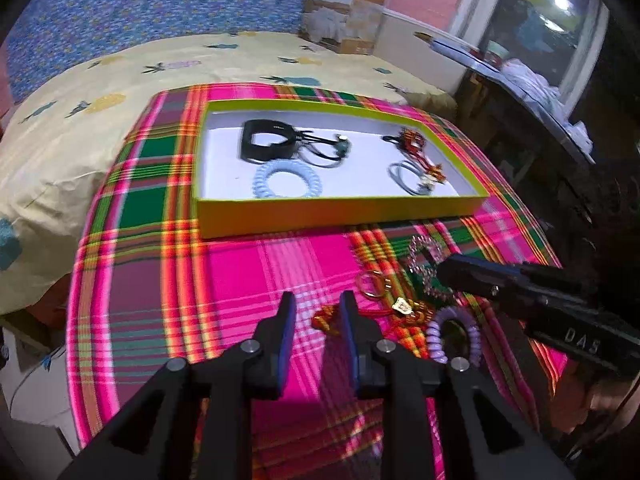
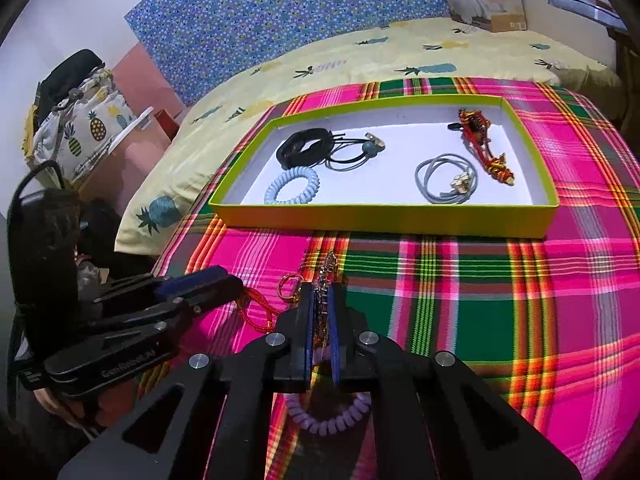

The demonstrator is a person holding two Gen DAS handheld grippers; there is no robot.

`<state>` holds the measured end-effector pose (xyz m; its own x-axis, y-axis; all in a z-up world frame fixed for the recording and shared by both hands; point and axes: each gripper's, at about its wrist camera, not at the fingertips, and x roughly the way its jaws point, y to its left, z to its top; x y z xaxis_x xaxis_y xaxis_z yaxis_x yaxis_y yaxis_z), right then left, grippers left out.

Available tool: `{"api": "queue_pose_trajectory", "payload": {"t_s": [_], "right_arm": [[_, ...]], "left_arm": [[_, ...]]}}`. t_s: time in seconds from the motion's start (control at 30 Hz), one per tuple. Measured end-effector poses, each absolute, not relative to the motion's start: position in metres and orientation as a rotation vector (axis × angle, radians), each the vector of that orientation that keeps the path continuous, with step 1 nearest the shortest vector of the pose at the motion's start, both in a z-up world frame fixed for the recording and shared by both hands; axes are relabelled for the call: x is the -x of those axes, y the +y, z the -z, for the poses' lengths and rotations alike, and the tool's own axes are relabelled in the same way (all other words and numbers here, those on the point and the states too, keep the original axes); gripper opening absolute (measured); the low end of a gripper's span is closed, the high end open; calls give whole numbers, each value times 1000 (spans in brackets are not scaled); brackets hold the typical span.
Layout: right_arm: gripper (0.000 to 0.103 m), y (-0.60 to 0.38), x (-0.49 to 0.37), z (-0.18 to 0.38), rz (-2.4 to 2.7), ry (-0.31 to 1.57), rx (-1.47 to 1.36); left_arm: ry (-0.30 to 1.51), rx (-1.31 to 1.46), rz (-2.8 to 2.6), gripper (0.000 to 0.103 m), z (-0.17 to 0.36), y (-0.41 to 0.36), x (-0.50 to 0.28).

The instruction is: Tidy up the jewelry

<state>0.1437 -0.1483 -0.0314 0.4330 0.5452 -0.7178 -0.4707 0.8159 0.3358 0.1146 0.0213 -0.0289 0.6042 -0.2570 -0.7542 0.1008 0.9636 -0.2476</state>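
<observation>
Five pieces in the tray: a black band [image 2: 301, 145], a dark tie with a teal bead [image 2: 362, 148], a pale blue coil [image 2: 292, 186], a grey tie [image 2: 446, 178] and a red-gold cord [image 2: 486, 148] are seen inside the green tray [image 2: 384, 218], at the far side of the plaid cloth [image 2: 520, 280].
Left outside: a silver chain bracelet [image 1: 425, 266], a gold ring charm [image 1: 370, 284], a red knotted cord [image 1: 326, 318] and a lilac coil [image 1: 452, 334] are clustered near the claws.
Right claw [image 2: 322, 300]: closed tightly on the silver chain bracelet, which is pinched between the pads.
Left claw [image 1: 316, 312]: parted, nothing held, the red knotted cord just beyond its tips.
Progress: judged roughly half done; four pieces remain to be moved.
</observation>
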Motion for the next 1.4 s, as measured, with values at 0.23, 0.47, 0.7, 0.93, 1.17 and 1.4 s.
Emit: {"api": "queue_pose_trajectory", "payload": {"t_s": [0.23,0.47,0.7,0.93,1.17,1.4], "right_arm": [[6,-163,-140,26,-623,911,-124],[6,-179,-137,28,-603,914,-147],[6,-193,-135,29,-587,910,-166],[6,-203,-128,30,-576,907,-179],[6,-214,-122,29,-562,899,-188],[6,-220,-115,26,-558,887,-194]], "left_arm": [[887,84,308,42,30,3,-115],[889,-8,378,47,32,-8,-112],[889,-103,389,50,34,-20,-108],[883,-157,340,22,35,-25,-107],[882,-140,303,9,34,-23,-104],[859,-65,277,9,27,-15,-91]]}}
